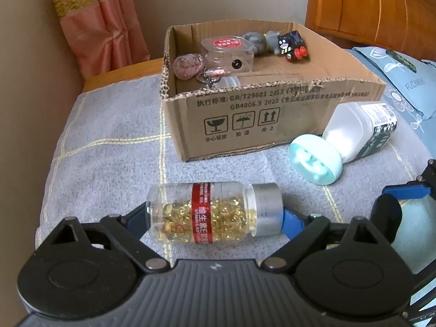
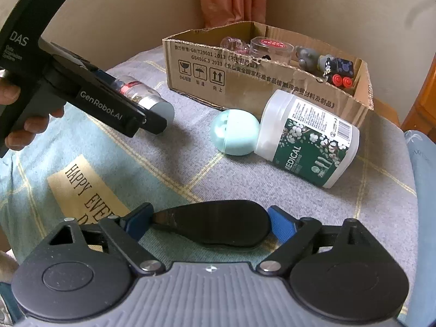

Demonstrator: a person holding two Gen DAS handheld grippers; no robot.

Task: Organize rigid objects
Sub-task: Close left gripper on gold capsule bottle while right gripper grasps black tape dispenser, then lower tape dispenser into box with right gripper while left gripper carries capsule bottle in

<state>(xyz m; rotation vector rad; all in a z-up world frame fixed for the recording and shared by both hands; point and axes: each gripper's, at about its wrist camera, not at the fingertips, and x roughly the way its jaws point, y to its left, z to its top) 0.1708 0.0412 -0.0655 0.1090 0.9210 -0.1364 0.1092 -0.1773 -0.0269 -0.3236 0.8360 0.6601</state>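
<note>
Surface was a bed point(image 1: 109, 141), covered in a grey quilt with thin yellow grid lines; a teal patch and a cream label with printed lettering point(image 2: 81, 188) lay at the near edge in the right wrist view. Beige wall behind, a pink-and-gold curtain point(image 1: 95, 21) in the far corner, an orange wooden headboard point(image 1: 368, 5) to the right, a blue floral pillow point(image 1: 403, 81) below it.

Nearest, the left gripper point(image 1: 215, 215) was clamped end to end on a clear capsule bottle point(image 1: 207, 212) lying on its side: one blue pad on the base, the other on the silver cap. Gold capsules inside, a red band round the middle.

The right gripper point(image 2: 211, 223) was closed on a flat black teardrop-shaped piece point(image 2: 218, 223), blue pads touching its two ends, near the bed's front edge.

Further in, a white jar with a green floral label point(image 2: 310, 141) lay tipped on the quilt, mouth against a pale mint round lid point(image 2: 234, 132). Both sat just in front of a cardboard box point(image 1: 245, 120), the jar near its front right corner.

The box, open-topped with torn edges, stood toward the far side of the bed. Inside: a clear jar with red lid point(image 1: 229, 51), a pink glass globe point(image 1: 186, 66) with keyring, grey figures point(image 1: 259, 41), a black toy car with red wheels point(image 1: 293, 45).
</note>
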